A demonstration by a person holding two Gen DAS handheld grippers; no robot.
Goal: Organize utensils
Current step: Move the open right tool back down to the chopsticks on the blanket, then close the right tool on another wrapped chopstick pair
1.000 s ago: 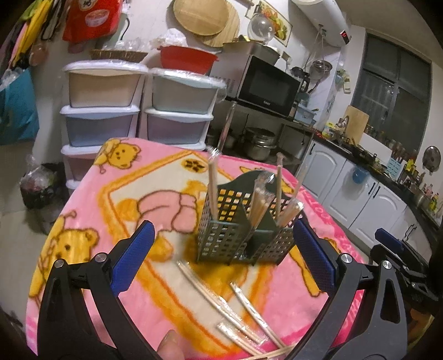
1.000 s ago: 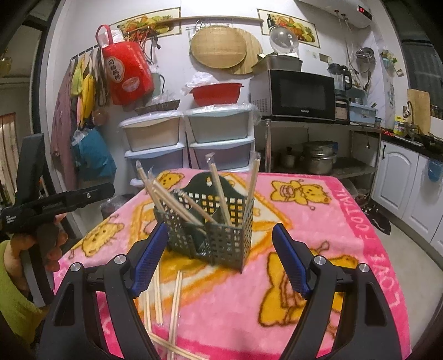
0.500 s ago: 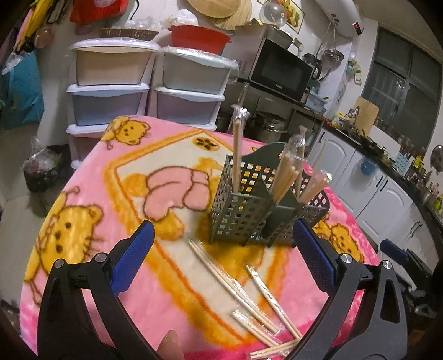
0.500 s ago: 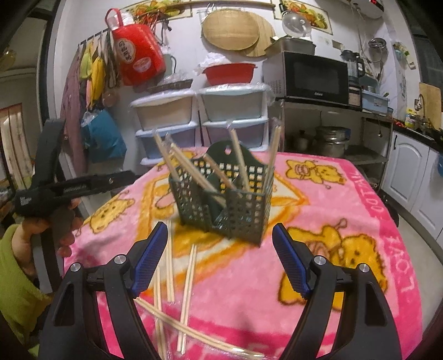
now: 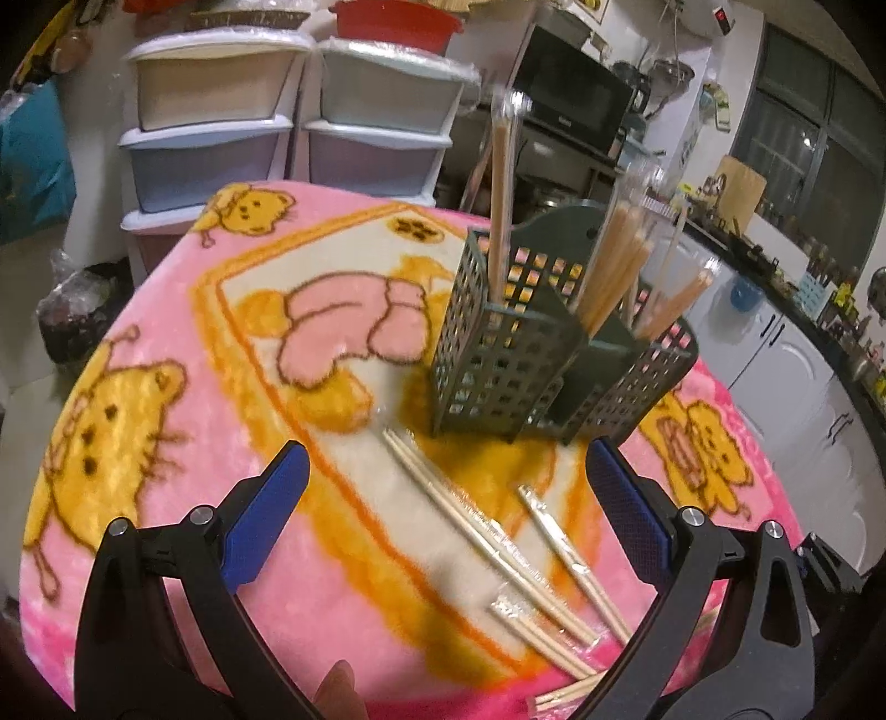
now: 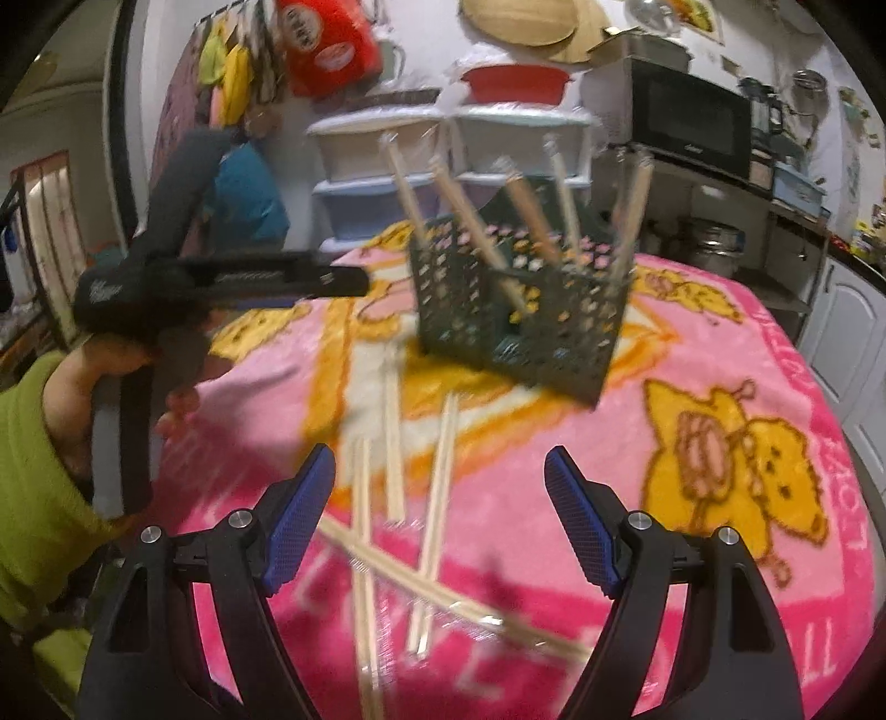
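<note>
Hovering apart and empty, both tongs: left (image 5: 443, 520), right (image 6: 440, 515). Loose chopsticks (image 6: 437, 487) lie lengthwise between right's tips, pointing toward holder (image 6: 520, 327).

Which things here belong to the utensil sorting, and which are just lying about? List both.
Belongs to the job:
- green utensil holder, with wrapped chopsticks standing in it
- loose wrapped chopsticks lying on the blanket
- left gripper and right gripper, both open and empty

Just about:
- pink cartoon blanket
- stacked plastic drawers
- red basin
- microwave
</note>
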